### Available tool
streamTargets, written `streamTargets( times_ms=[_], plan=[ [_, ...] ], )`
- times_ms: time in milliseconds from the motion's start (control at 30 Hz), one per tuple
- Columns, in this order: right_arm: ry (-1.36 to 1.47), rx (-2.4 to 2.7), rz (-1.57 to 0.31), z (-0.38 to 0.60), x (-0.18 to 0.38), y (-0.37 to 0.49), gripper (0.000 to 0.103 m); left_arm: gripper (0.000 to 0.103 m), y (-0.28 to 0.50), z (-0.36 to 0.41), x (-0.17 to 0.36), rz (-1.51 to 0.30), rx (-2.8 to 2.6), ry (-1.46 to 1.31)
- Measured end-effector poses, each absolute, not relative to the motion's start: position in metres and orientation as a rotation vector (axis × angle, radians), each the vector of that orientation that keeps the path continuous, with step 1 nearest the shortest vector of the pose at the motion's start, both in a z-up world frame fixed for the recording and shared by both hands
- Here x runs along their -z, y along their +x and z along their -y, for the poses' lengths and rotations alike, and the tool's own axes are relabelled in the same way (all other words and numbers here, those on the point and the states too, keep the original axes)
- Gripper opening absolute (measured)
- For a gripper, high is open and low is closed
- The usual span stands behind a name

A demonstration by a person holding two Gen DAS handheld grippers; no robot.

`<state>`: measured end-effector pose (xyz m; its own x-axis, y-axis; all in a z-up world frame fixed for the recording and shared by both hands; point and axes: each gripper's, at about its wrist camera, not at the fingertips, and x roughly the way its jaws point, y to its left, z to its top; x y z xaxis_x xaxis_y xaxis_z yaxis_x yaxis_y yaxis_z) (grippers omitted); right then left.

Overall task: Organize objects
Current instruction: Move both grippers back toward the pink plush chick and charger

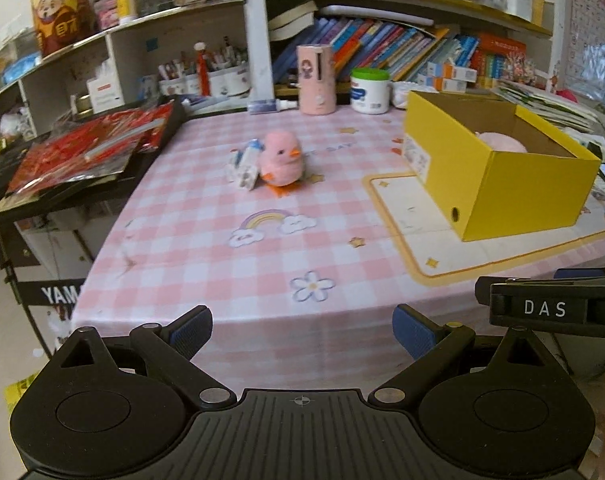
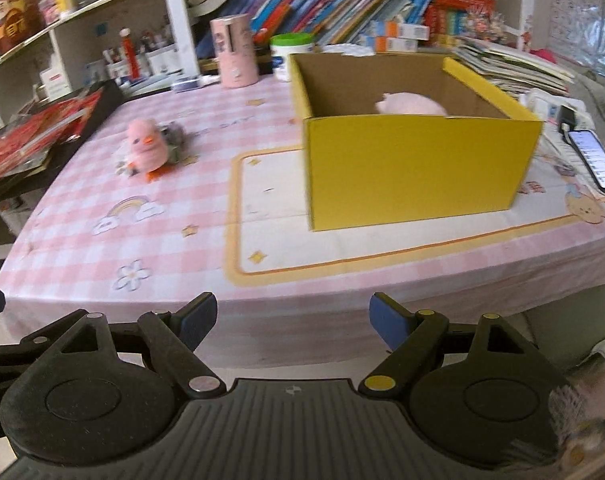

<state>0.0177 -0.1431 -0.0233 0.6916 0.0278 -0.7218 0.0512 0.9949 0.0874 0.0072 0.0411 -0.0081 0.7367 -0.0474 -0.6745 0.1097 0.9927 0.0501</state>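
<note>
A pink chick toy (image 1: 282, 158) with orange feet stands mid-table; it also shows in the right wrist view (image 2: 147, 149). A small white-and-blue packet (image 1: 246, 163) leans against its left side. An open yellow cardboard box (image 1: 498, 172) sits on a yellow-bordered mat (image 1: 414, 236) at the right and holds a pink plush (image 2: 412, 105). The box also shows in the right wrist view (image 2: 414, 168). My left gripper (image 1: 302, 334) is open and empty off the table's front edge. My right gripper (image 2: 293, 322) is open and empty, also off the front edge, facing the box.
A pink cylinder holder (image 1: 316, 79) and a white jar with a green lid (image 1: 369, 90) stand at the back by the bookshelf. A keyboard with red packets (image 1: 82, 152) borders the table's left. A phone (image 2: 596, 158) lies right of the box.
</note>
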Motion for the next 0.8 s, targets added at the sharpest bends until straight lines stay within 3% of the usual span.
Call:
streamTargets(
  times_ms=[800],
  plan=[
    [0.033,-0.109,-0.792,0.081,0.016,0.033,0.083,0.098,0.008,-0.092,0.003,-0.713,-0.007,0.034]
  ],
)
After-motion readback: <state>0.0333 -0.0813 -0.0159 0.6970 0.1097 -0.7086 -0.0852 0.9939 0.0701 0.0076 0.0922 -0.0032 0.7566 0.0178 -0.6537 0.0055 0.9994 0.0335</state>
